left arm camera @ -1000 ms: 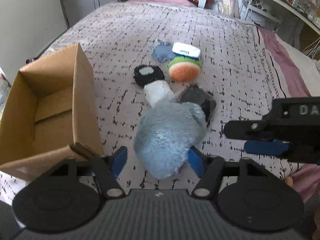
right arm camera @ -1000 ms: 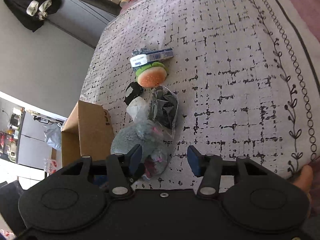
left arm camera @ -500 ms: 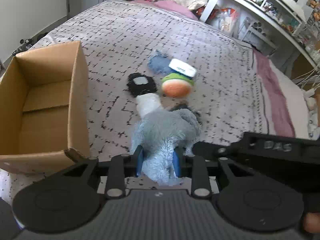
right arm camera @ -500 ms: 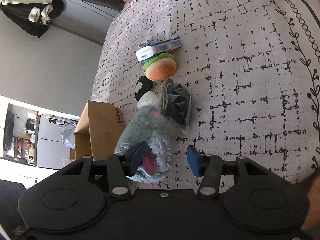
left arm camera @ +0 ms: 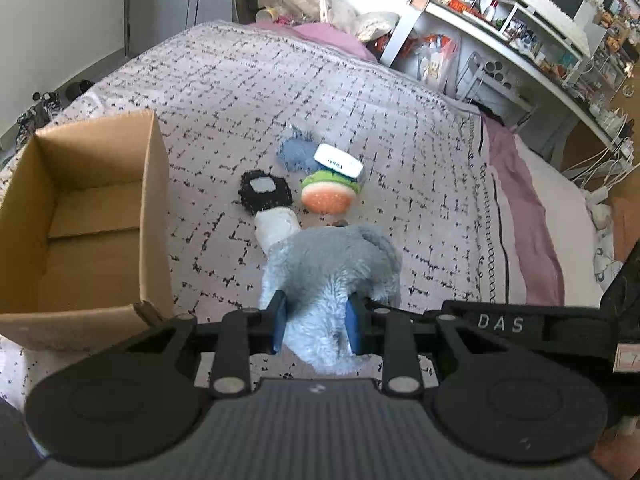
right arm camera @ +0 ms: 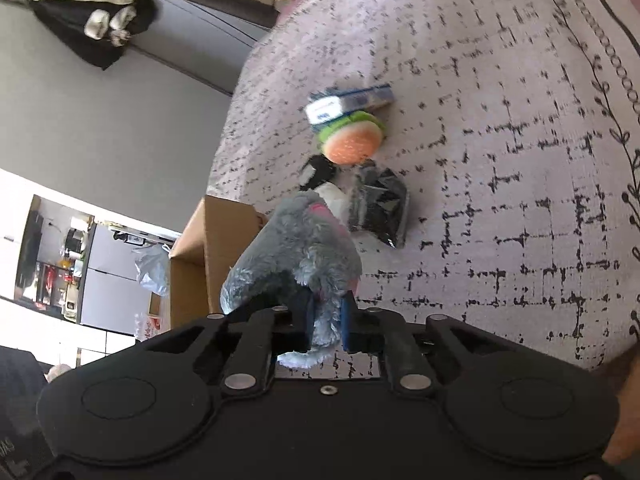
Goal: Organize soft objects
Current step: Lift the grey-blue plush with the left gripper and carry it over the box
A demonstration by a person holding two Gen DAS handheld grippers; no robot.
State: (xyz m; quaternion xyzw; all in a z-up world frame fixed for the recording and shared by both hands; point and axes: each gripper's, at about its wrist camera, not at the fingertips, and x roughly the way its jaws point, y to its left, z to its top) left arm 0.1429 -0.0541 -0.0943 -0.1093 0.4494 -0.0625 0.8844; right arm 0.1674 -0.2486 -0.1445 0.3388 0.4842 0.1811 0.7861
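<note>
A grey-blue plush toy (left arm camera: 332,268) is held above the patterned bedspread (left arm camera: 400,120). My left gripper (left arm camera: 318,324) is shut on its lower end. My right gripper (right arm camera: 326,322) is shut on another part of the same plush (right arm camera: 296,252), which has pink patches. On the bed beyond lie a burger-shaped plush (left arm camera: 328,194), a black and white soft item (left arm camera: 264,194), a white soft item (left arm camera: 278,226), a blue fuzzy item (left arm camera: 296,152) and a black item in clear wrap (right arm camera: 378,206). An open cardboard box (left arm camera: 92,216) stands to the left.
A white and blue carton (left arm camera: 338,160) rests on the burger plush. Shelves with clutter (left arm camera: 520,20) line the bed's far right side. A grey wall (right arm camera: 100,112) and dark clothes (right arm camera: 88,8) stand beyond the bed's left edge.
Both grippers have shut on the grey-blue plush and lifted it off the bed. One second ago both were open around it, and the right closed last.
</note>
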